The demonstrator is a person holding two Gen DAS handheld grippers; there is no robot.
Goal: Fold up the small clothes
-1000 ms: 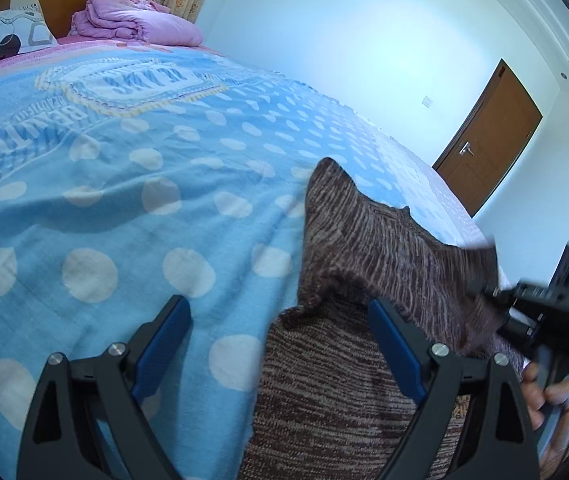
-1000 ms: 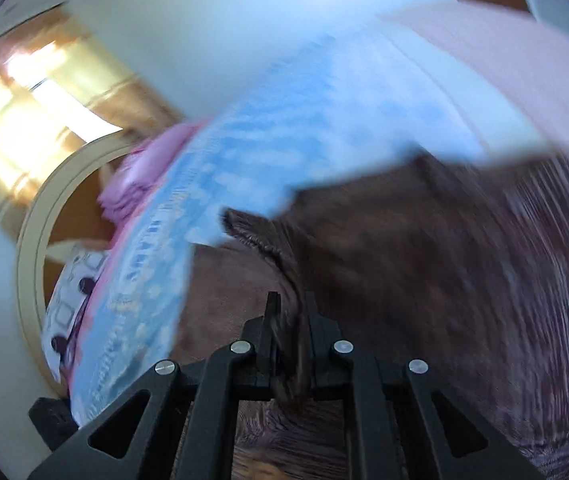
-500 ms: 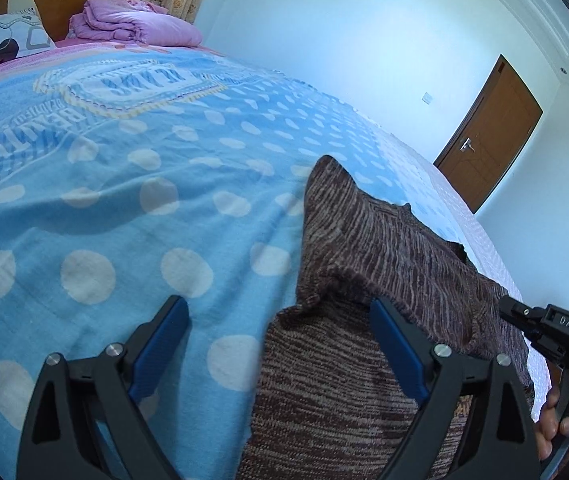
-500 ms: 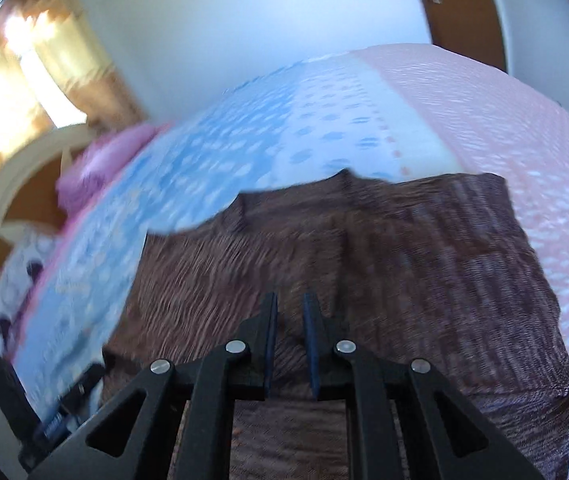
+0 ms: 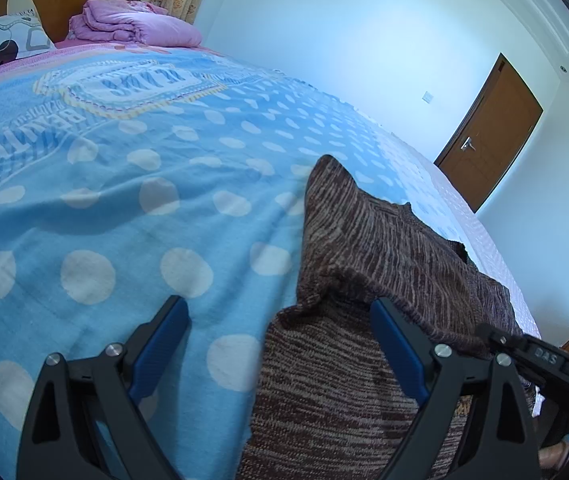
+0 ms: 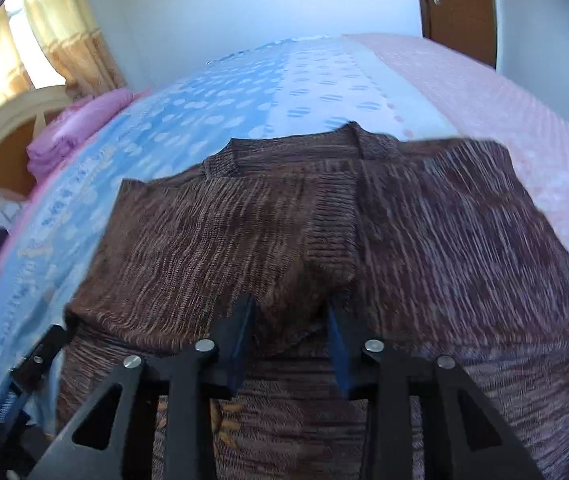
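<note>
Sweater (image 6: 364, 240) is soft, limp knit; pinch a doubled edge. Your right tool (image 6: 290, 320) has just been opening, fabric between; left tool (image 5: 280, 328) spread.

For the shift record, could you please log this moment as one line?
sweater: folded on bed | right gripper: open, just released | left gripper: open over sweater edge
</note>
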